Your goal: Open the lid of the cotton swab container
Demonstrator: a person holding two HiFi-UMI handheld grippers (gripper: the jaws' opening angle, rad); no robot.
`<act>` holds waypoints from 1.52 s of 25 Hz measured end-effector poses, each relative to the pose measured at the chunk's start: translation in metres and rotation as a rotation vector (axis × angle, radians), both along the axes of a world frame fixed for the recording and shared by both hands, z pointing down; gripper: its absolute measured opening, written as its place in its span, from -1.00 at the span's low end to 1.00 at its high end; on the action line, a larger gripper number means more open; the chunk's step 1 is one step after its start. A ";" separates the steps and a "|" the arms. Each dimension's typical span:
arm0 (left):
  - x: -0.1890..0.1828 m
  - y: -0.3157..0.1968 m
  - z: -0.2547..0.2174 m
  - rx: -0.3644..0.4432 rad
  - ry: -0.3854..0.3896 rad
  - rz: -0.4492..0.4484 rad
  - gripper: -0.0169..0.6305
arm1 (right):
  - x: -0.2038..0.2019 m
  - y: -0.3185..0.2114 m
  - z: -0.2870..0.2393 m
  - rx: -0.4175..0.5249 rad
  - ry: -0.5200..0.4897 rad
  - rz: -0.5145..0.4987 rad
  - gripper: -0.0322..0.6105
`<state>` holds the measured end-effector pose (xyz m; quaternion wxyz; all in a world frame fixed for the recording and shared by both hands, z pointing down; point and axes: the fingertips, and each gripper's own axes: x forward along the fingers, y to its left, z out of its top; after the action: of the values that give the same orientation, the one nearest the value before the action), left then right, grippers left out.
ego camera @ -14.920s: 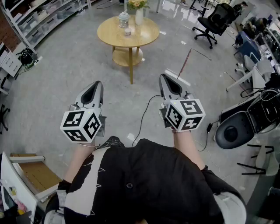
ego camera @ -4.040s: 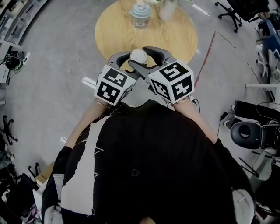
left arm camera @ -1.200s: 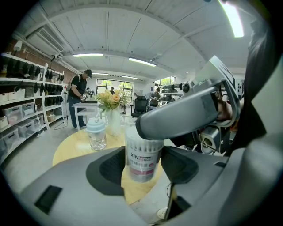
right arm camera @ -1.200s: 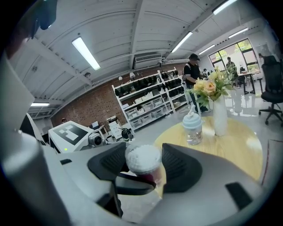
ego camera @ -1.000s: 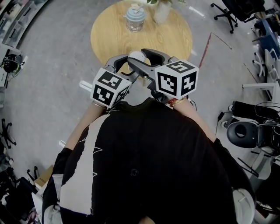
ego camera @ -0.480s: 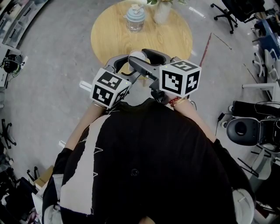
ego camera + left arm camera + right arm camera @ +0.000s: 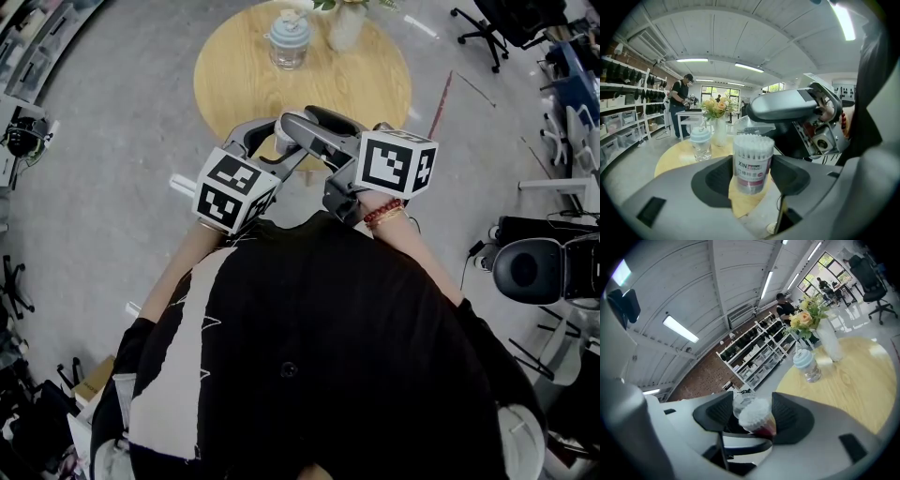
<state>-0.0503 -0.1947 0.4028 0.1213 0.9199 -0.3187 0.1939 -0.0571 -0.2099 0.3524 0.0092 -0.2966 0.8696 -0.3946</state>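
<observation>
Right gripper [image 7: 753,409] has rolled; swab container [image 7: 751,164] reads "XIN".

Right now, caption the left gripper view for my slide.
Left gripper holds the cotton swab container above the round table.

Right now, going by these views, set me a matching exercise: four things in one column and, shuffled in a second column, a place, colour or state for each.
1. cotton swab container
2. jar
3. vase
4. round table

a. light wood
b. holds flowers
c. between the jaws of the left gripper
d. pale blue on top

Pairs: 1-c, 2-d, 3-b, 4-a.
</observation>
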 end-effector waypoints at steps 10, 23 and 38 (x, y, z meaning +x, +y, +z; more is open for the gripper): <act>0.001 0.008 0.006 -0.018 -0.007 0.044 -0.15 | 0.006 0.000 -0.004 -0.183 -0.281 -0.001 -0.10; 0.004 0.008 -0.001 0.003 0.002 0.057 -0.15 | 0.015 -0.003 -0.003 -0.245 -0.372 0.004 -0.10; 0.001 0.009 0.000 0.005 0.005 0.061 -0.15 | 0.016 -0.006 -0.008 -0.184 -0.331 0.011 -0.08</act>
<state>-0.0488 -0.1854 0.4032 0.1135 0.9300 -0.2906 0.1945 -0.0409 -0.2162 0.3441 0.1269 -0.2319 0.8149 -0.5158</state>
